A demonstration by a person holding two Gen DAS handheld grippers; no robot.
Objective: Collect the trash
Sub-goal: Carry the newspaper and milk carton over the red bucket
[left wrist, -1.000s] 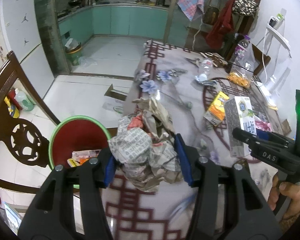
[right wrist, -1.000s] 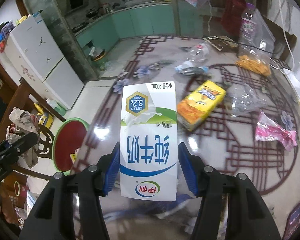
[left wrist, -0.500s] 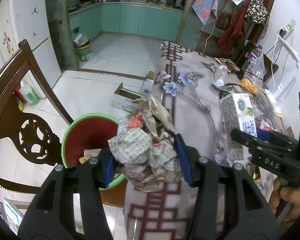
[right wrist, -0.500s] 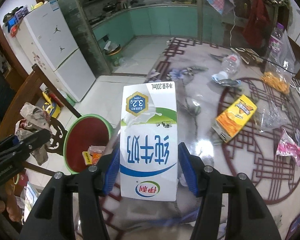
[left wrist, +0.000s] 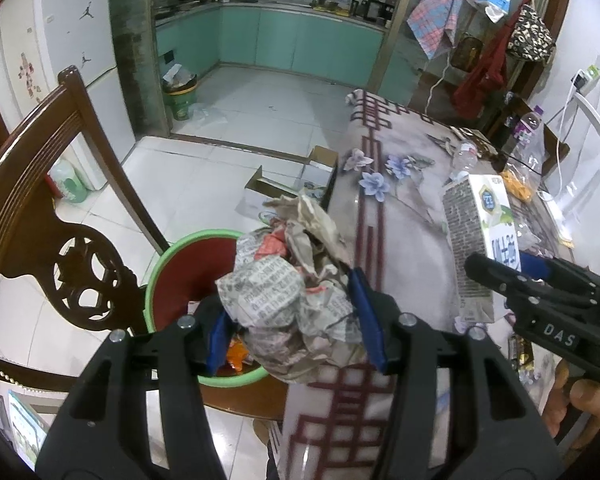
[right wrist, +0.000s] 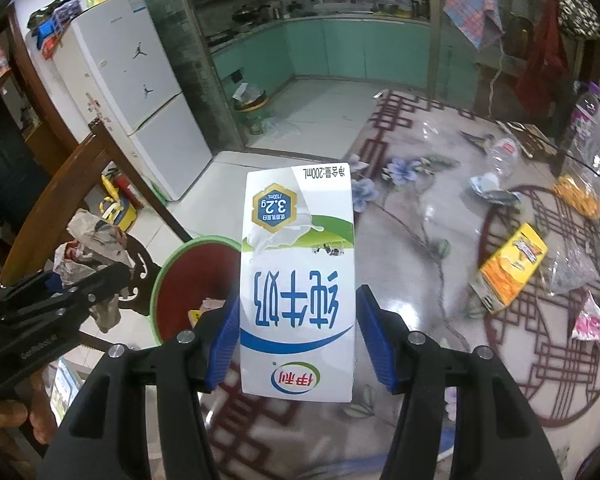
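- The crumpled newspaper wad (left wrist: pixel 296 304) sits clamped between the blue pads of the left hand-held gripper (left wrist: pixel 296 320), held in the air over the near rim of the waste bin (left wrist: pixel 168 264) — a green-rimmed bucket with a red inside, standing on the floor just beside the edge of the surface (left wrist: pixel 412 240).
- The milk carton (right wrist: pixel 298 284), white with blue print and upside down to the camera, is gripped at its sides by the right hand-held gripper (right wrist: pixel 298 336); it hangs above the edge of the surface, with the bin just to its left in the right wrist view.
- Some wrappers already lie in the bottom of the bin (right wrist: pixel 206 306).
- Still on the surface, well apart from both grippers: a yellow box (right wrist: pixel 512 268) lying flat, a pink wrapper (right wrist: pixel 592 324), a crushed clear bottle (right wrist: pixel 500 156) and a clear bag of orange snacks (right wrist: pixel 576 196).
- A dark wooden chair (left wrist: pixel 52 208) stands beside the bin — its carved back faces the left wrist camera.
- Part of a hand (left wrist: pixel 580 400) shows under the right gripper's handle.
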